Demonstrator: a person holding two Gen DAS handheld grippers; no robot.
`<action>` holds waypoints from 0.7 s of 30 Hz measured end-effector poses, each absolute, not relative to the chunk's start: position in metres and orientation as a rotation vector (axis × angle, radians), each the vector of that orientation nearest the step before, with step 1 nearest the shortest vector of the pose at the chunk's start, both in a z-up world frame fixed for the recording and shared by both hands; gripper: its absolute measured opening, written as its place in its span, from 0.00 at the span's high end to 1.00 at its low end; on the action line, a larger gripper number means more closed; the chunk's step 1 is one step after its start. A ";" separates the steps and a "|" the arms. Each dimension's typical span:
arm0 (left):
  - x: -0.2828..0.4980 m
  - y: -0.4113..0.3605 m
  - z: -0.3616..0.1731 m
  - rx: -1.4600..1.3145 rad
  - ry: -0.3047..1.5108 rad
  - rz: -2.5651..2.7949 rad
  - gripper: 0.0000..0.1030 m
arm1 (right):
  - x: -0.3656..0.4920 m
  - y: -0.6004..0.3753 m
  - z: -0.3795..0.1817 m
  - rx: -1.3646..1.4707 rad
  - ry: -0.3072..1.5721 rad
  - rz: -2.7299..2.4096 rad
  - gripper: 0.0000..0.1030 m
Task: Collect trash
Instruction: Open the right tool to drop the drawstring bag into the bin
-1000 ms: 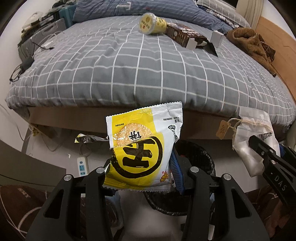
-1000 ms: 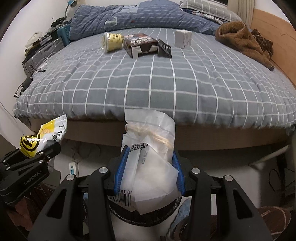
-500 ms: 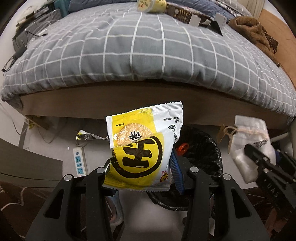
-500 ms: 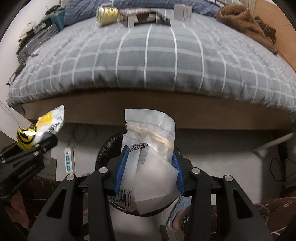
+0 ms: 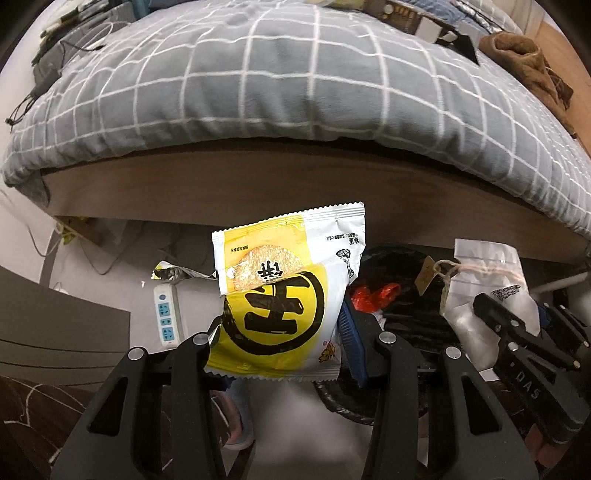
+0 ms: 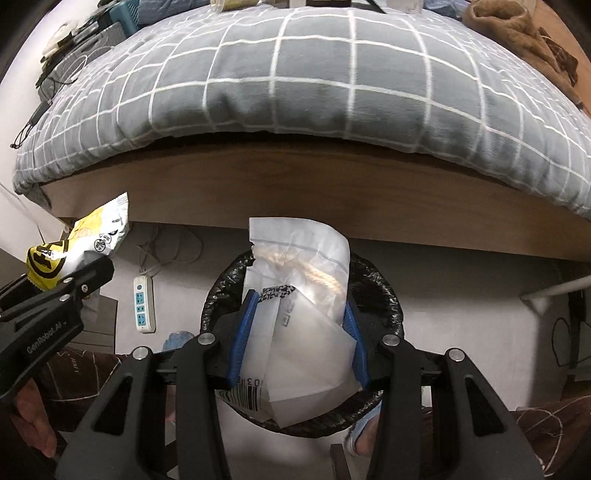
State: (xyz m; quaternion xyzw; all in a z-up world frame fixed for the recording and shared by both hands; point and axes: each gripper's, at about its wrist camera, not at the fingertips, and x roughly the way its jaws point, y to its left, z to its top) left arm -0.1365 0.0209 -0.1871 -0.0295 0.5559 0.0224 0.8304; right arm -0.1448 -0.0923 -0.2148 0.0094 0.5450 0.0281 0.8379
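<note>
Both grippers now hang low at the foot of the bed (image 6: 295, 92), down from the height they held a second ago, when the whole quilt and the litter on it filled the view; only the quilt's near edge and the wooden frame remain in sight. The left gripper (image 5: 280, 332) is clamped on a yellow snack wrapper (image 5: 280, 295), which stands upright between its jaws. The right gripper (image 6: 295, 332) is closed on a clear plastic bag (image 6: 299, 295) tied with twine, and the bin (image 6: 384, 295), lined in black, has come into line directly beneath it. From the left wrist the bin (image 5: 406, 325) sits just right of the wrapper, with something red (image 5: 373, 293) inside, probably earlier trash, though the view is too cramped to be sure. A white power strip (image 5: 166, 317) lies on the floor to the left, and a crumpled foil scrap (image 5: 173, 271) rests near it. The descent appears to mark the end of the carry: the bag looks ready to be dropped, while the wrapper seems to need a short shift rightward to clear the rim. More trash, including a box (image 5: 406, 18) at the far end of the quilt, awaits collection, so the job is judged only partly done.
</note>
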 end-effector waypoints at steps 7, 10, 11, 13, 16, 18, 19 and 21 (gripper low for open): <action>-0.134 0.018 -0.198 -0.039 1.201 0.051 0.57 | -0.144 -0.094 -0.212 -0.007 1.115 0.031 0.33; -0.133 0.004 -0.203 -0.019 1.206 0.028 0.57 | -0.142 -0.108 -0.203 -0.017 1.088 -0.012 0.23; -0.132 -0.001 -0.203 -0.014 1.208 0.020 0.57 | -0.141 -0.113 -0.200 -0.016 1.081 -0.023 0.19; -0.130 -0.009 -0.203 -0.003 1.209 0.002 0.57 | -0.141 -0.126 -0.195 -0.016 1.063 -0.058 0.15; -0.125 -0.023 -0.202 0.006 1.205 -0.023 0.57 | -0.141 -0.149 -0.186 0.006 1.039 -0.101 0.07; -0.122 -0.035 -0.200 0.009 1.202 -0.041 0.57 | -0.143 -0.161 -0.183 0.004 1.034 -0.133 0.07; -0.121 -0.042 -0.199 0.013 1.200 -0.051 0.57 | -0.145 -0.170 -0.180 0.005 1.031 -0.147 0.07; -0.120 -0.056 -0.198 0.023 1.199 -0.072 0.57 | -0.148 -0.179 -0.178 0.012 1.022 -0.166 0.07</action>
